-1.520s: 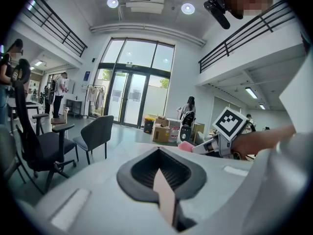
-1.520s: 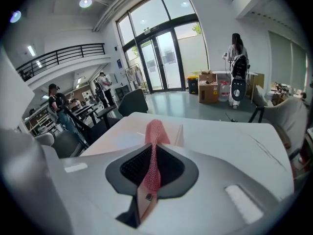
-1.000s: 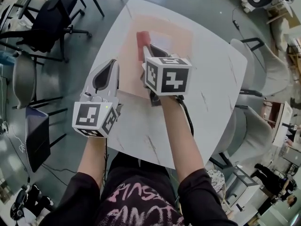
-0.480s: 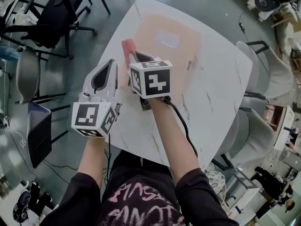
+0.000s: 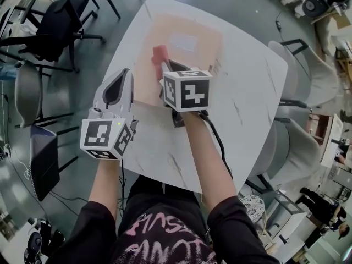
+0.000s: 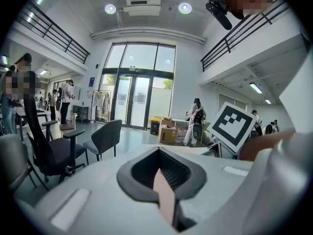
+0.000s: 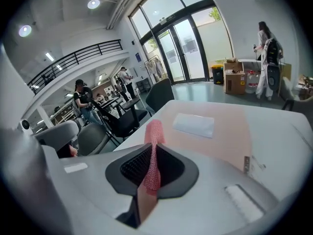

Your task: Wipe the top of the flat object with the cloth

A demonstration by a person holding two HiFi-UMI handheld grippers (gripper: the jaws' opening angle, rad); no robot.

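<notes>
A flat peach sheet (image 5: 187,59) with a white label (image 5: 182,42) lies on the far half of the white table (image 5: 165,153). My right gripper (image 5: 165,65) is shut on a pink mesh cloth (image 5: 159,55), which rests on the sheet's left part. In the right gripper view the cloth (image 7: 152,151) sticks up from between the jaws of that gripper (image 7: 152,166), with the sheet (image 7: 225,129) and label (image 7: 194,125) beyond. My left gripper (image 5: 122,77) is shut with nothing in it, just left of the sheet; its closed jaws (image 6: 164,173) point over the table's edge.
A small metal piece (image 5: 212,67) lies by the sheet's right edge, also in the right gripper view (image 7: 246,164). Black office chairs (image 5: 55,26) stand left of the table and grey chairs (image 5: 300,76) right of it. People stand farther off in the hall.
The right gripper slid the cloth left to the sheet's left edge, then back a little to the right. The left gripper has hardly moved.
</notes>
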